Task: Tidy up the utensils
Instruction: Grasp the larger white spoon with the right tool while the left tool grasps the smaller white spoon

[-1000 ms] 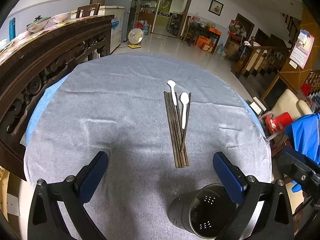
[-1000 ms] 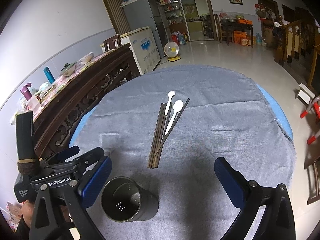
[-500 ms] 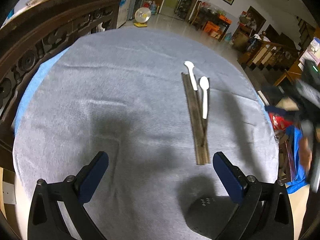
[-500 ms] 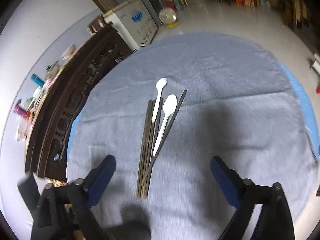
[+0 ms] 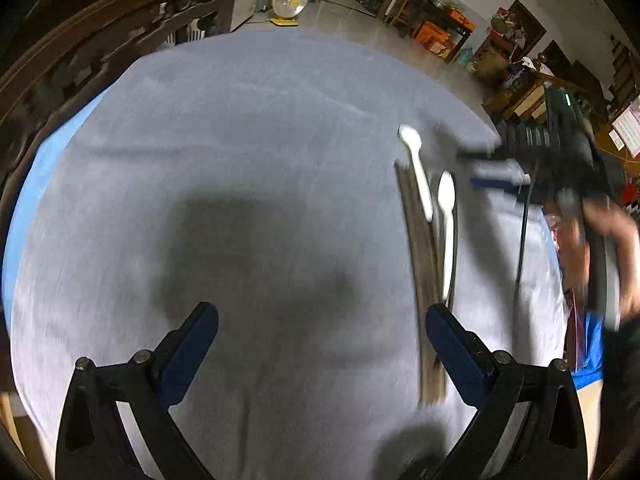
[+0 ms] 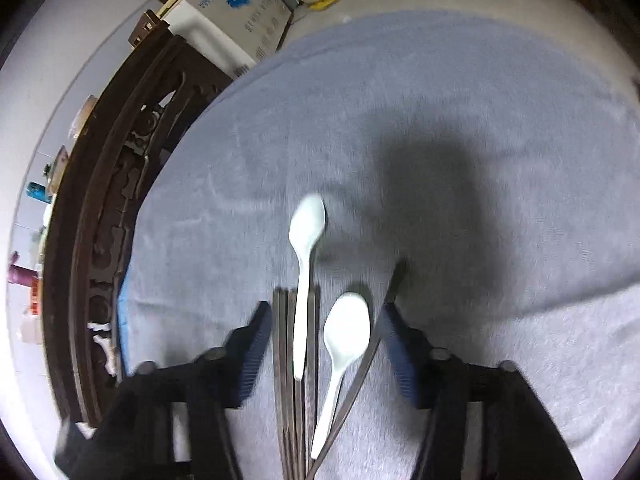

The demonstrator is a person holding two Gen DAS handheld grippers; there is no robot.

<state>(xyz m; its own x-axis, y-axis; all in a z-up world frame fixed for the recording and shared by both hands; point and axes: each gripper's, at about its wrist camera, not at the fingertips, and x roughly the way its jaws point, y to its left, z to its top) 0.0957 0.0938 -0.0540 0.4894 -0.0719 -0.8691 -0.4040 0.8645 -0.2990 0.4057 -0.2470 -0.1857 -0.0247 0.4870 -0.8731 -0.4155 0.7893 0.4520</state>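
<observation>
Several dark chopsticks [image 6: 286, 360] lie bundled on the grey cloth [image 6: 440, 100], with two white spoons [image 6: 306, 240] [image 6: 346, 332] on top. My right gripper [image 6: 325, 320] hovers close over them. Its jaws are closing and straddle the bundle and both spoons, and the pads do not visibly press on anything. The left wrist view shows the same chopsticks [image 5: 424, 272] and spoons [image 5: 416, 164] [image 5: 446, 216] off to the right. There my left gripper [image 5: 322, 320] stands open over bare cloth, and the right gripper [image 5: 484, 170] reaches in, held by a hand [image 5: 616, 240]. Both views are blurred.
A dark carved wooden sideboard [image 6: 100, 240] runs along the table's left side. A white freezer [image 6: 232, 12] and a floor fan [image 5: 288, 0] stand beyond it. A dark blurred shape [image 5: 412, 456] lies at the near edge. Bare cloth stretches left of the utensils.
Both grippers moved forward and down toward the utensils. The right jaws narrowed around the bundle. The black holder slid out of clear sight, and the right gripper entered the left wrist view.
</observation>
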